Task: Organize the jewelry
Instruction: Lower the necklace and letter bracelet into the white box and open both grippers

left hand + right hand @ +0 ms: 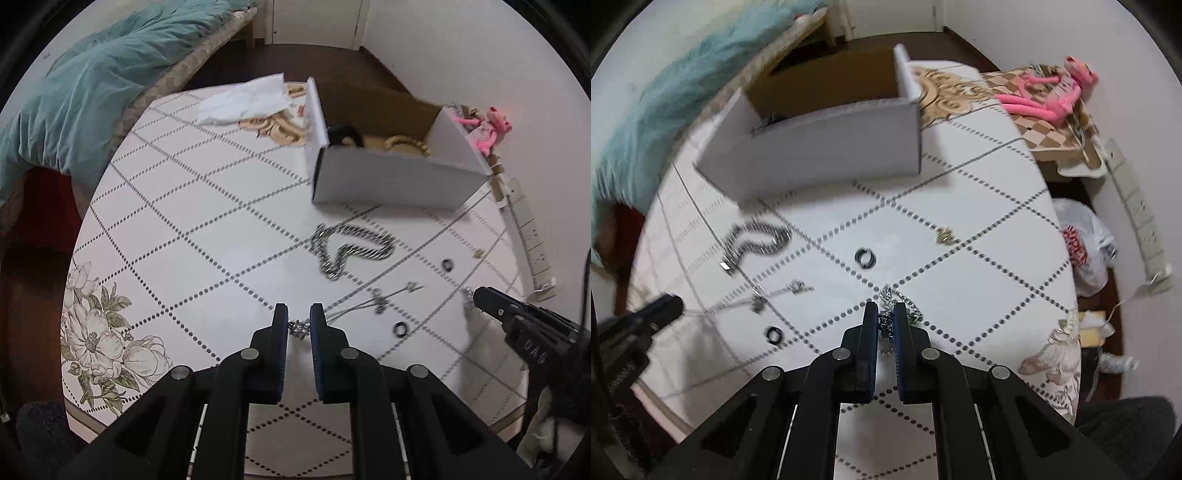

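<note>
My left gripper point(299, 320) is shut on a small silver charm point(298, 329) at the end of a thin necklace point(373, 302) that trails right over the table. My right gripper point(885, 318) is shut on a bunched silver chain point(893, 299); it also shows in the left wrist view point(476, 297). A thick silver chain point(351, 246) lies in front of the open white box point(391, 181). Two dark rings point(864, 257) point(773, 333) and a small gold piece point(945, 236) lie loose on the table.
The box point(827, 147) holds a dark item and a beaded bracelet point(406, 142). A crumpled white paper point(247, 99) lies at the table's far side. A pink plush toy point(1049, 96) and a power strip point(1141, 218) sit beyond the right edge. A bed with a teal blanket point(74, 96) stands left.
</note>
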Tool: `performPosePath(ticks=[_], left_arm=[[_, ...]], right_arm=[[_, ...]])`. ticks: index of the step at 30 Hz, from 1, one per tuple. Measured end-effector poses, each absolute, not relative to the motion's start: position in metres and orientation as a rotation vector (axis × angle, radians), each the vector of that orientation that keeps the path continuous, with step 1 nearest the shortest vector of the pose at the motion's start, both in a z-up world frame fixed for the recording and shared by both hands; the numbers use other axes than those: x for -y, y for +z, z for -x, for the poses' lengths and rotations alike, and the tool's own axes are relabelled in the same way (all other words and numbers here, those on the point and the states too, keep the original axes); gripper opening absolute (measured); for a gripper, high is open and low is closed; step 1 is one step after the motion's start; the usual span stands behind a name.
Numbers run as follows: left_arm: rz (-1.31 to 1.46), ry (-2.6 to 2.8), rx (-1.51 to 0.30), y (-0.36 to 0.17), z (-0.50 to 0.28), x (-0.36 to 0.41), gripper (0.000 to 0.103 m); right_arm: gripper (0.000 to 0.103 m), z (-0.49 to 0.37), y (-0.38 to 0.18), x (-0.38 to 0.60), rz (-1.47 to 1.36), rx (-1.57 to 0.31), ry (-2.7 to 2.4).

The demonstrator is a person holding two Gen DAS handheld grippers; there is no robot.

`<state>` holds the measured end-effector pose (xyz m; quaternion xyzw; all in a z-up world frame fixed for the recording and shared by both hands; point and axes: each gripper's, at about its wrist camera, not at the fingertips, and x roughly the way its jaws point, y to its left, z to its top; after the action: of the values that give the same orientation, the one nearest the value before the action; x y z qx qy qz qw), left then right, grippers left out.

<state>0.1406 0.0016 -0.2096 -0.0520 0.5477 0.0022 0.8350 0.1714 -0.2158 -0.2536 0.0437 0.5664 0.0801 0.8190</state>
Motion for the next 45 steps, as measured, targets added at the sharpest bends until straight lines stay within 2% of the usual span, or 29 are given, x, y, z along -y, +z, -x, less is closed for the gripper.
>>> performPosePath(ticks=[10, 19, 24, 29, 38, 45], left_arm=[[0.157, -0.084, -1.045, -0.136, -0.153, 0.001, 0.009], [0.168, -0.148, -0.919, -0.063, -0.189, -0.003, 0.009], [0.172, -0.180, -0.888, -0.042, -0.222, -0.004, 0.009], [0.184, -0.216, -0.926, -0.051, -0.256, -0.001, 0.009], [0.208, -0.232, -1.095, -0.112, -0.305, 0.001, 0.009], [0.209, -0.170, -1.184, -0.138, -0.329, -0.005, 0.010]], right_arm=[[0.008, -0.186, -0.179, 0.249, -0.285, -1.126, 0.265], [0.008, -0.219, -0.097, 0.239, -0.315, -1.022, 0.382], [0.008, -0.246, -0.069, 0.227, -0.296, -0.995, 0.418], [0.008, -0.282, -0.084, 0.215, -0.269, -1.057, 0.419], [0.008, -0.329, -0.135, 0.204, -0.224, -1.197, 0.399], [0.008, -0.361, -0.162, 0.197, -0.178, -1.272, 0.386]])
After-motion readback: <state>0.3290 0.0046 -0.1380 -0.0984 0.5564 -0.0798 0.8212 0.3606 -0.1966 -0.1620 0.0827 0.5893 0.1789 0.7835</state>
